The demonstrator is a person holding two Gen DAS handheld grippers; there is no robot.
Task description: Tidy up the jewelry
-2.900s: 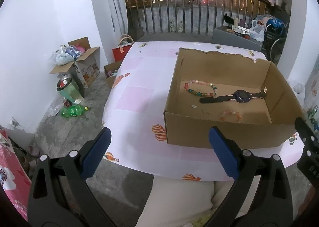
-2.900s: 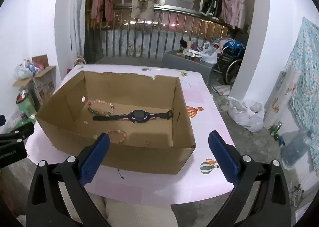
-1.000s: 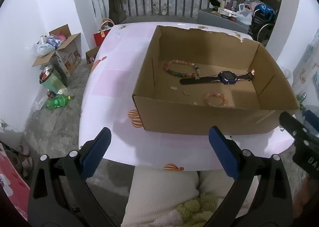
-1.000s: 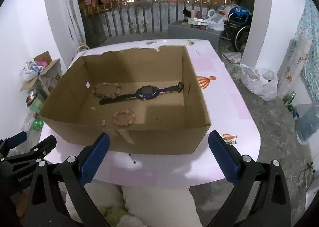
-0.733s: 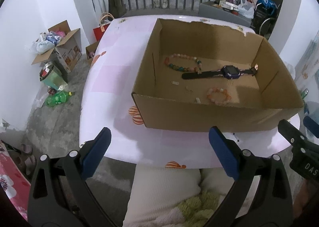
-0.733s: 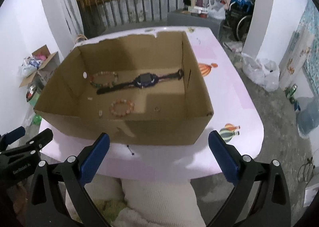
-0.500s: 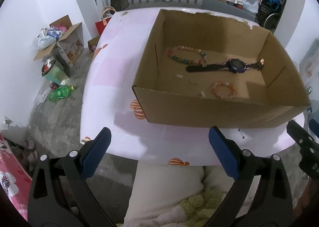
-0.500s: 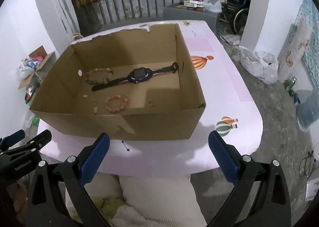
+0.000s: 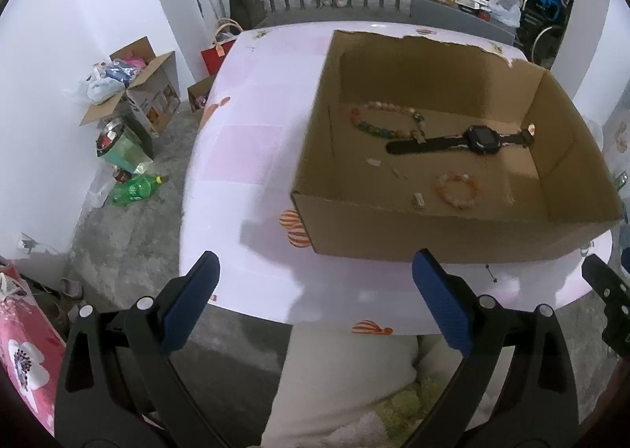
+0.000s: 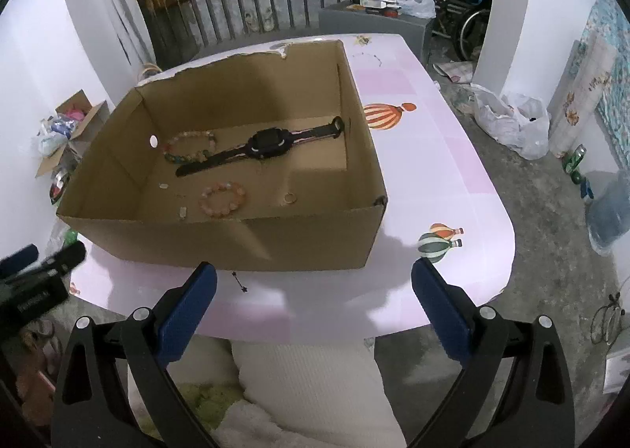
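Both grippers (image 9: 315,306) (image 10: 315,306) short of jewelry box (image 10: 244,239).

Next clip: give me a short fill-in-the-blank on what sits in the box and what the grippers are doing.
1. The black watch lies inside the cardboard ____.
2. Both the left gripper and the right gripper are ____ and hold nothing.
3. The small orange bracelet lies ____ to the grippers than the watch.

Missing words: box; open; nearer
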